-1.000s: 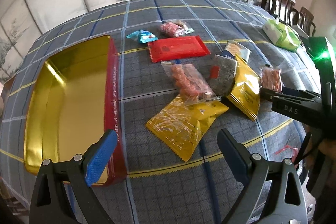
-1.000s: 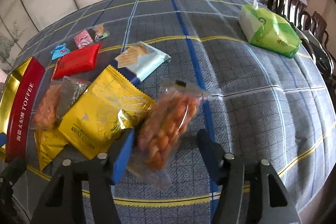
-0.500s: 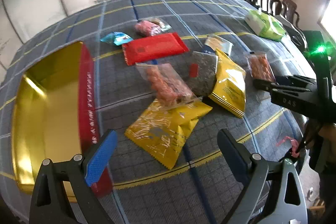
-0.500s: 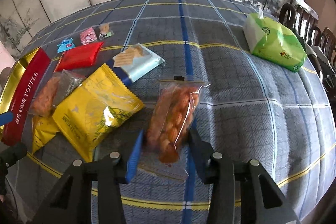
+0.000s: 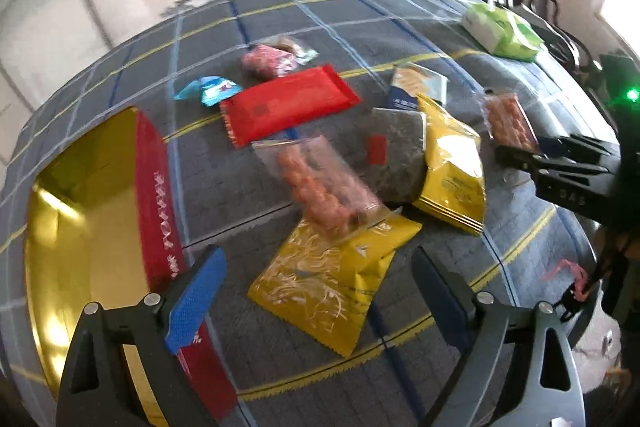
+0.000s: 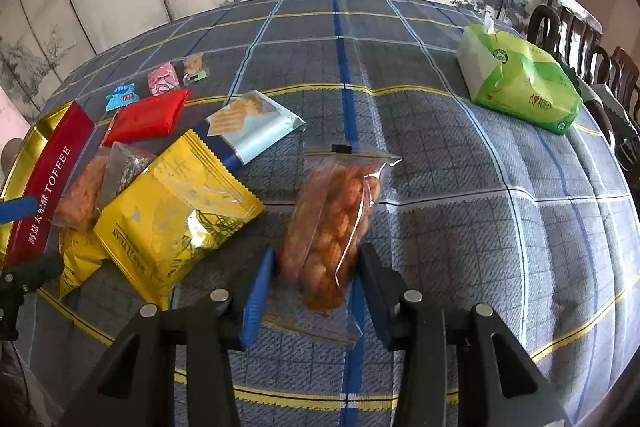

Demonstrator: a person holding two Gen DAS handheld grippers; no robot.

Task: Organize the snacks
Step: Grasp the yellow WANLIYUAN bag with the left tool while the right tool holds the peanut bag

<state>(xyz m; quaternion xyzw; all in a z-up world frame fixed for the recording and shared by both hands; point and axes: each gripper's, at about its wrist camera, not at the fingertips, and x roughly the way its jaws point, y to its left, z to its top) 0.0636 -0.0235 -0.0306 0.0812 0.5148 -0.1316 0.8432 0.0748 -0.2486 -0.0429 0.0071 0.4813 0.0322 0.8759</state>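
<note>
Clear bag of orange snacks point(image 6: 334, 223): on the plaid-clothed bench point(image 6: 460, 187), lower end clamped between the right tongs point(image 6: 316, 279). Crinkly film, lumpy contents. Left tongs point(image 5: 320, 291): spread wide, grasping nothing, above a glossy yellow packet point(image 5: 332, 279). Left view alone shows the gold interior of the red toffee tin point(image 5: 80, 211); right view reads its lettering.

Black hand-held grippers with blue finger pads

The left gripper point(image 5: 316, 291) and right gripper point(image 6: 316, 283) each have 2 black arms, silver screw heads and textured blue pads point(image 5: 196, 297); the right's body bears a green light.
</note>
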